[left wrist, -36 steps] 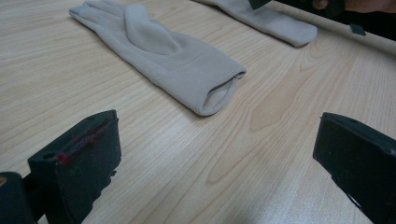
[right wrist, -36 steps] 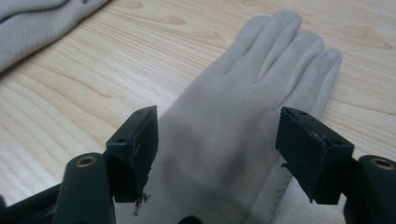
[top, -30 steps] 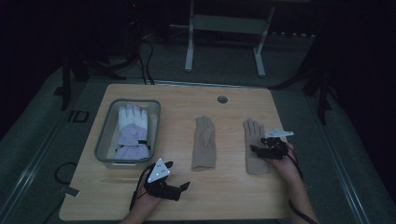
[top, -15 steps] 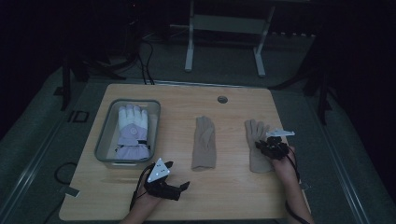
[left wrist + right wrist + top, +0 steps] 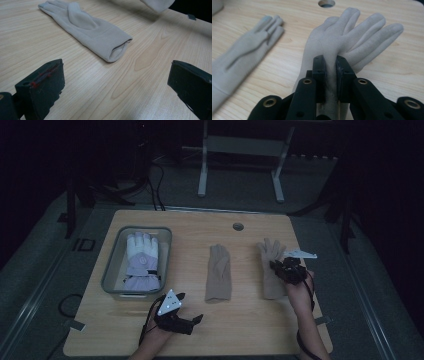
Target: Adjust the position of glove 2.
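bare table (image 5: 250, 320) between both gloves, middle glove (image 5: 218, 279) and grey bin (image 5: 111, 270) block leftward path

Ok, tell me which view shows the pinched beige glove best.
The right gripper view: the right hand-held gripper pinches a fold of the glove up close. The high view shows it small; the left gripper view, its cuff.

A flat beige knit glove (image 5: 87, 27) lies on the light wooden table (image 5: 240, 330) just ahead of the jaws of the left gripper (image 5: 116, 75) and a little to their left, with its open cuff towards them and its fingers pointing away. It lies well to the left of the jaws of the right gripper (image 5: 330, 62). A round grey-rimmed hole (image 5: 326, 3) in the tabletop sits straight ahead of those right jaws, well apart. Behind the left jaws and off to their left stands a grey rectangular plastic tray (image 5: 112, 265), which holds a white-and-lavender padded ski glove (image 5: 141, 260). Far beyond both pairs of jaws, a white metal frame (image 5: 202, 165) and dark cables (image 5: 155, 185) rest on the grey floor.
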Tool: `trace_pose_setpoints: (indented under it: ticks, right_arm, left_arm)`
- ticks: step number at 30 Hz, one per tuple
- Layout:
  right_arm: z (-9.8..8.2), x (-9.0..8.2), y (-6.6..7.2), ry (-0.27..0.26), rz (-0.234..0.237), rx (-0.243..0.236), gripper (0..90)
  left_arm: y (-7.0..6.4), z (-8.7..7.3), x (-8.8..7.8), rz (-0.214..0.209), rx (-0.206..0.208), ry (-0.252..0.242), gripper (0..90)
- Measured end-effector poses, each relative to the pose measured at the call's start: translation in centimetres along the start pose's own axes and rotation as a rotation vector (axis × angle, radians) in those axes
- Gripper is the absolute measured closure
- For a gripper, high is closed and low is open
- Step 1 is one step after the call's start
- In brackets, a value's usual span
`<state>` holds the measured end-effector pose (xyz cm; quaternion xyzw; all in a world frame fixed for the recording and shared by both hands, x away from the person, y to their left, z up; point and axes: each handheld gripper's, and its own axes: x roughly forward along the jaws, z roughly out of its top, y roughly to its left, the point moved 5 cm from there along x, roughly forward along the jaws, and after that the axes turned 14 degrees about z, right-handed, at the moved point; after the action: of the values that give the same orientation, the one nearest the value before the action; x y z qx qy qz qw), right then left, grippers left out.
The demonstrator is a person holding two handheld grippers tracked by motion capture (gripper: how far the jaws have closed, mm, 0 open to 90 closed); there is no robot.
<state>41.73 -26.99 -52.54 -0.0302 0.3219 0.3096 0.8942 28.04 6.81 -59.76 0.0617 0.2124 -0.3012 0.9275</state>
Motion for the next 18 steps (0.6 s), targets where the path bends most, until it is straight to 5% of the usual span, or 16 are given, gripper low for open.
trace_pose_setpoints:
  ticks: [4, 18]
  right_arm:
    - [1.1, -0.1, 1.0, -0.017, -0.018, -0.004, 79.8]
    - [4.1, 1.0, 4.6, -0.064, 0.029, -0.013, 79.6]
  left_arm:
    - [0.0, 0.0, 0.0, -0.002, -0.001, 0.000, 1.3]
    - [0.0, 0.0, 0.0, -0.003, -0.001, -0.001, 1.3]
